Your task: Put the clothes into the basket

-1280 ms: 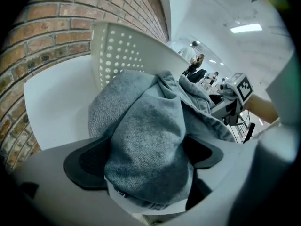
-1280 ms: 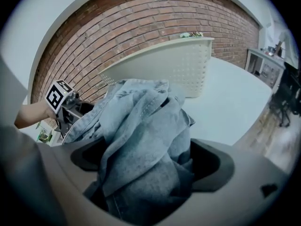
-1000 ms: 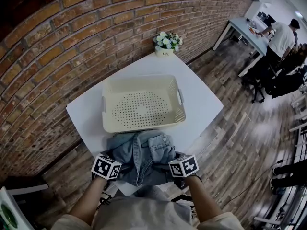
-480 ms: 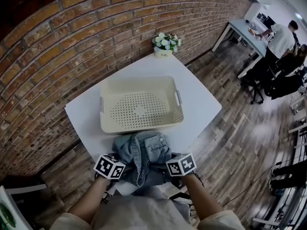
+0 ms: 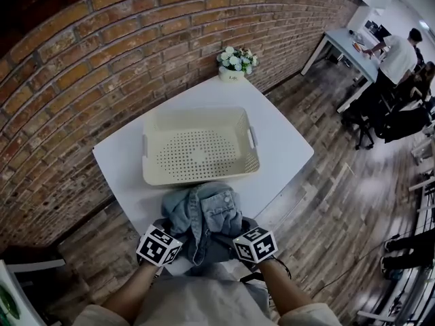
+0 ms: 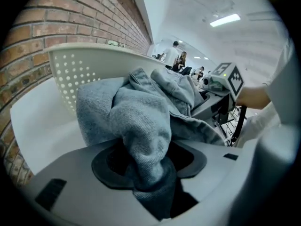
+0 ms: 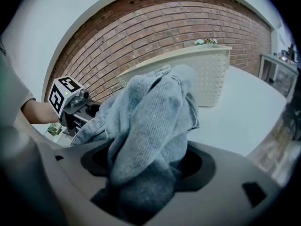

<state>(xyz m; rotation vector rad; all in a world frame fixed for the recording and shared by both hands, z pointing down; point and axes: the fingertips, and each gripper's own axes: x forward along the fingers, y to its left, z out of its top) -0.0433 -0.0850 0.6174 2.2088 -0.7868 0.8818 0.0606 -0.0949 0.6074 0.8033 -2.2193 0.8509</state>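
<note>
A crumpled blue denim garment (image 5: 204, 212) lies at the near edge of the white table (image 5: 279, 141), just in front of the cream perforated basket (image 5: 197, 111), which holds nothing. My left gripper (image 5: 166, 240) has the garment's left side, my right gripper (image 5: 248, 240) its right side. In the left gripper view a fold of denim (image 6: 141, 121) is squeezed between the closing jaws (image 6: 148, 166), with the basket (image 6: 84, 65) behind. The right gripper's (image 7: 146, 173) jaws are closing too, on a thick bunch of denim (image 7: 150, 107).
A pot of white flowers (image 5: 236, 63) stands at the table's far corner by the brick wall (image 5: 81, 66). Wooden floor surrounds the table. Far right, a person (image 5: 397, 53) stands at another table (image 5: 346, 39) near dark chairs (image 5: 370, 114).
Both grippers have drawn a little closer together and towards me. The denim between them has bunched up narrower, and both pairs of jaws have closed in on it.
</note>
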